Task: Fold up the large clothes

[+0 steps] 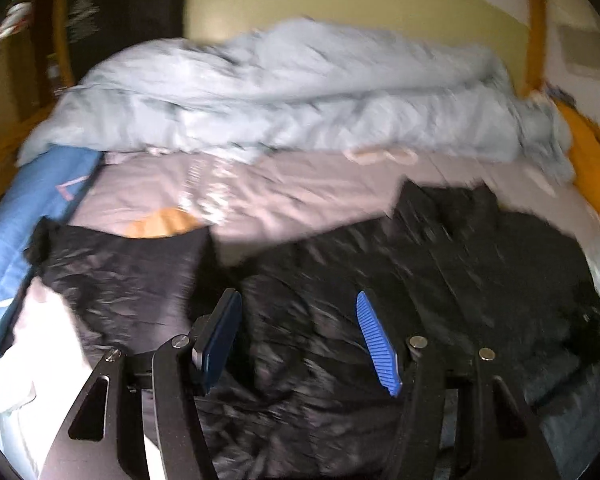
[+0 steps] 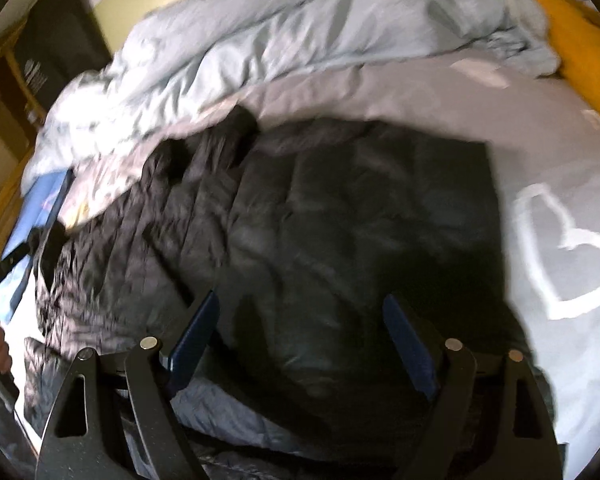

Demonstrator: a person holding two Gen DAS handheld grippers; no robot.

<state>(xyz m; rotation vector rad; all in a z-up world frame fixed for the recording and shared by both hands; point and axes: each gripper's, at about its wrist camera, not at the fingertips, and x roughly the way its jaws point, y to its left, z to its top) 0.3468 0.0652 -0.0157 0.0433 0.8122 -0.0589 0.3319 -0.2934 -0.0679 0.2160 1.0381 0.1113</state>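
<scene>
Here, a black puffy jacket (image 1: 380,280) is spread on the grey bed sheet (image 1: 260,188), filling the lower half of both views. The left gripper (image 1: 298,338) and right gripper (image 2: 300,344) are held released above it, nothing pinched. A white heart (image 2: 568,248) is seen at mid right only in the right view; a blue cloth (image 1: 28,208) at mid left is seen best in the left view.

The black jacket (image 2: 340,216) covers the near part of the bed; beyond it and to its right the grey sheet (image 2: 440,96) lies bare, open for a gripper to pass. Behind that strip a heaped pale-blue duvet (image 1: 300,92) blocks the way, with an orange pillow (image 2: 580,40) at its right end.
</scene>
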